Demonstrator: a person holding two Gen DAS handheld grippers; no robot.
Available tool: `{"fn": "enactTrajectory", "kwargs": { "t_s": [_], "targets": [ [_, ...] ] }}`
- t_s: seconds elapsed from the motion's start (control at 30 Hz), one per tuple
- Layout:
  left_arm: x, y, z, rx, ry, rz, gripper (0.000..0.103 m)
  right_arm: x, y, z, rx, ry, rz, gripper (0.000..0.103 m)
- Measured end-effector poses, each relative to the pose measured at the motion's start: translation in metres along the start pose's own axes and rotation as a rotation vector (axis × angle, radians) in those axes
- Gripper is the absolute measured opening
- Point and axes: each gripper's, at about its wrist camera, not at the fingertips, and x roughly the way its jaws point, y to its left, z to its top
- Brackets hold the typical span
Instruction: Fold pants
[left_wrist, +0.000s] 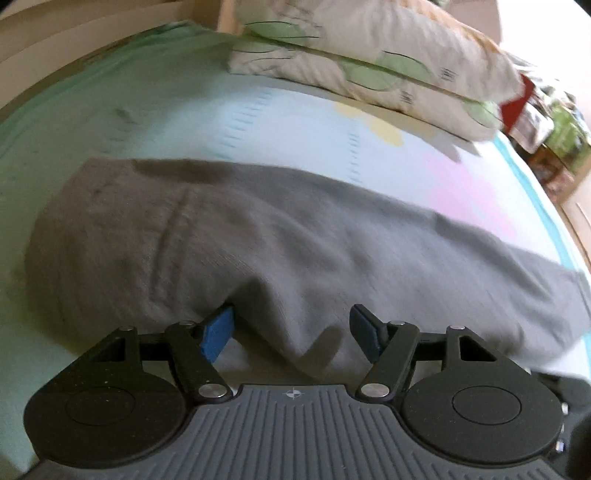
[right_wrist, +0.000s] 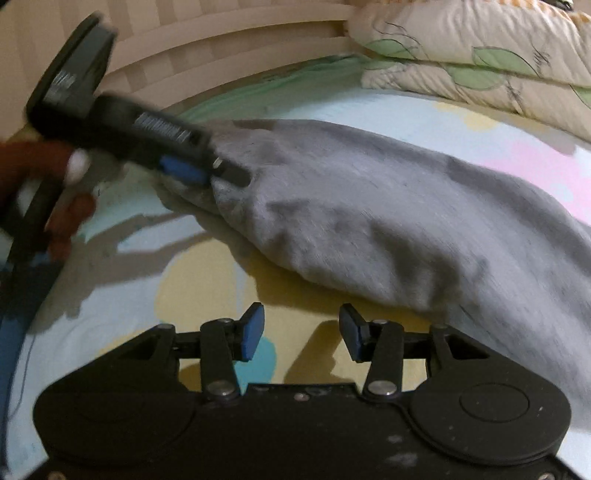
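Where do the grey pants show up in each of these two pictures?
Left wrist view: the grey pants stretch across the middle, from left to the right edge.
Right wrist view: the pants run from centre-left down to the right edge.
Shared landmark: the leaf-print pillows behind them.

Pants (left_wrist: 295, 236): right end cut off by frame edge in both wrist views. Left claw (right_wrist: 207, 173) motion-blurred in right wrist view; its grip on the fabric unclear. Clutter (left_wrist: 546, 125) past the pillows (left_wrist: 369, 62) too blurred to identify.
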Motion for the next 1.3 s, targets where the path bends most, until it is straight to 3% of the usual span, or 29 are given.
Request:
{"fn": "enactTrajectory", "kwargs": {
  "t_s": [0.2, 0.3, 0.43, 0.57, 0.67, 0.83, 1.03, 1.3],
  "targets": [
    [0.027, 0.017, 0.025, -0.040, 0.047, -0.014, 0.067, 0.022, 0.007, 0.017, -0.064, -0.033, -0.046, 0.051],
    [0.030, 0.016, 0.028, -0.025, 0.060, -0.023, 0.067, 0.022, 0.004, 0.027, -0.081, -0.097, -0.087, 0.051],
    [0.029, 0.019, 0.029, -0.015, 0.071, -0.033, 0.067, 0.009, -0.020, 0.050, 0.035, -0.177, -0.070, 0.051],
    [0.030, 0.017, 0.030, -0.009, 0.078, -0.027, 0.069, 0.010, -0.059, 0.075, 0.208, -0.164, -0.038, 0.051],
    [0.033, 0.014, 0.032, -0.002, 0.078, -0.026, 0.070, -0.004, -0.068, 0.079, 0.238, -0.175, -0.021, 0.052],
    [0.035, 0.013, 0.032, 0.005, 0.083, -0.026, 0.073, -0.033, -0.033, 0.045, 0.087, -0.113, 0.050, 0.051],
    [0.027, 0.005, 0.030, 0.032, 0.114, -0.031, 0.073, -0.024, 0.024, -0.004, -0.057, -0.001, 0.098, 0.051],
    [-0.012, 0.004, -0.003, 0.005, 0.100, -0.097, 0.073, -0.001, 0.057, 0.005, -0.123, -0.096, 0.006, 0.052]
  ]
}}
